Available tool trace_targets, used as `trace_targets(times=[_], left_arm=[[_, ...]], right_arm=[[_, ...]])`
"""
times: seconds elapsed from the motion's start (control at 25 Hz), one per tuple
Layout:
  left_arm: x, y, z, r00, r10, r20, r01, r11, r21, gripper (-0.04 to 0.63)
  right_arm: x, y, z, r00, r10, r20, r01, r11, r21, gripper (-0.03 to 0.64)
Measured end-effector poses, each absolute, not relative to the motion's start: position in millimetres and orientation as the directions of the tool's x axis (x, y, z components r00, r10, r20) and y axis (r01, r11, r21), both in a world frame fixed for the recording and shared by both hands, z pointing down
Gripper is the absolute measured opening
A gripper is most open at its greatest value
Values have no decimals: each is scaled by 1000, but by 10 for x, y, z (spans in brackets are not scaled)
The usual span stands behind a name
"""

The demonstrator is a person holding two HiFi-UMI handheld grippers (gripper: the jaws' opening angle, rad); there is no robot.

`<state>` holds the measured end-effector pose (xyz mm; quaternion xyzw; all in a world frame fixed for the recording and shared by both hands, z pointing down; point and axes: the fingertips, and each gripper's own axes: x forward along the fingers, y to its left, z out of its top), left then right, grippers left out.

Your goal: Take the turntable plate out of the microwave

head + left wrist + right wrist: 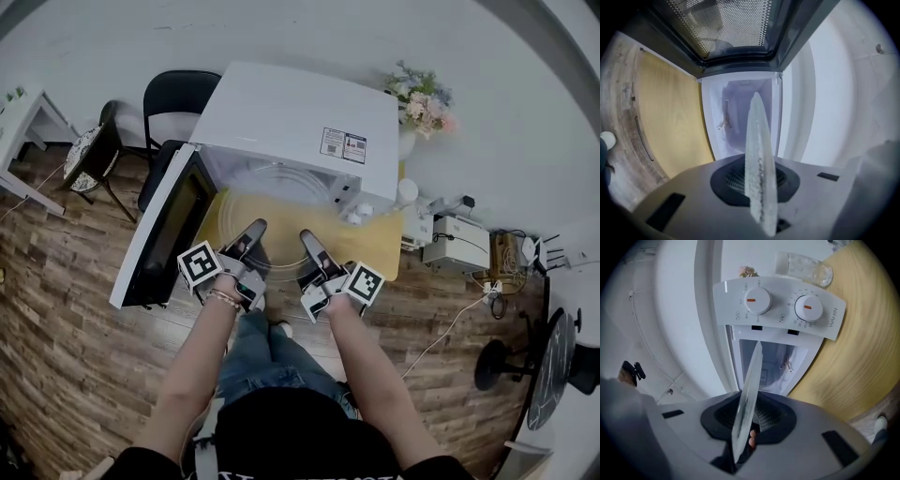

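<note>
Wood-plank flooring and a white wall are seen around a low yellow table, on which a white microwave is set. Its door is swung open to the left. A dark chair is placed at the far left and a vase of flowers at the far right.

The glass turntable plate is held level at the open front of the microwave, with its far part towards the cavity and its near rim over the table. The near rim is gripped left of centre by the left gripper and right of centre by the right gripper.

In the left gripper view the plate is seen edge-on, clamped between the jaws. In the right gripper view the plate is likewise clamped between the jaws, and the two control knobs are visible beyond it.
</note>
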<state>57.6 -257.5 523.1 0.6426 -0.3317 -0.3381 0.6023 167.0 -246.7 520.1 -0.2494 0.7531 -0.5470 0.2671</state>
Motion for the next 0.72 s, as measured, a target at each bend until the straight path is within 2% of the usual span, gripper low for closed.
trace_targets(times=[0.52,0.64,0.72], left_arm=[[579,-2205,4961,577,-812,-86,-38,-131,991,34],[592,-2161,4890,583,-805,-112,-27,-157,987,34],[614,-2147,4821,590,-796,-134,-38,-193,980,34]], right_arm=[[1539,-2166,4915,-827,-545,-138,-101,387,-917,60],[1542,-2115,4877,-832,-539,-131,-91,365,-926,52],[1570,-2094,4848,-819,-549,-166,-32,334,-942,46]])
